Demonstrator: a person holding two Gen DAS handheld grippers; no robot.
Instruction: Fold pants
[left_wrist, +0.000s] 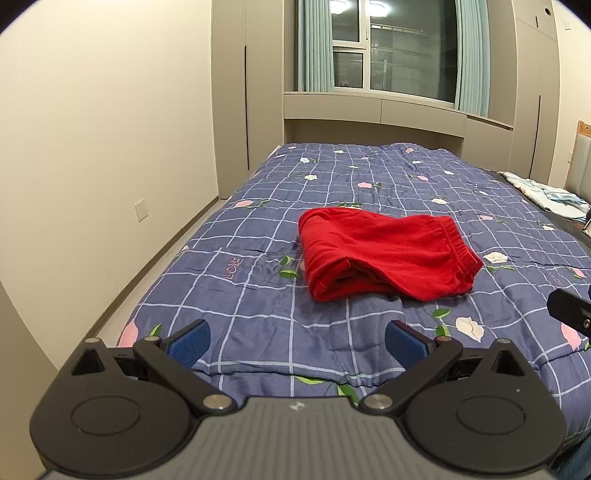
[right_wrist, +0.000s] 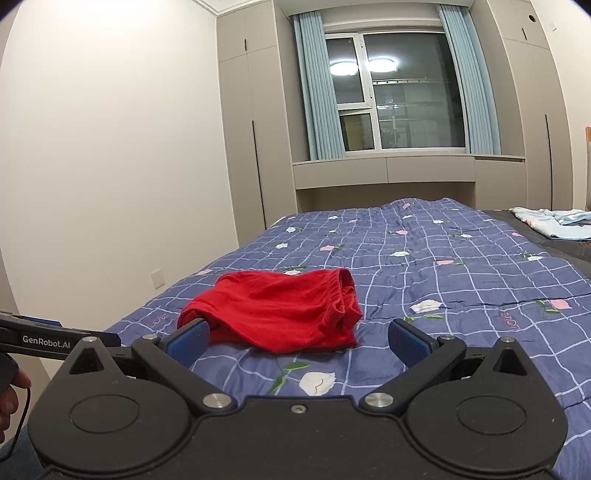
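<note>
The red pants (left_wrist: 384, 258) lie folded into a compact bundle on the blue checked floral quilt (left_wrist: 258, 295), with the elastic waistband at the right end. They also show in the right wrist view (right_wrist: 277, 314). My left gripper (left_wrist: 297, 341) is open and empty, held back from the bundle over the quilt's near part. My right gripper (right_wrist: 299, 341) is open and empty, just short of the bundle's near edge. The left gripper's side shows at the left edge of the right wrist view (right_wrist: 55, 338).
The bed fills the middle of the room, with a beige wall (left_wrist: 92, 147) and a floor strip on the left. A window with blue curtains (right_wrist: 399, 92) and cabinets stand at the far end. A pale crumpled cloth (right_wrist: 554, 221) lies at the bed's far right.
</note>
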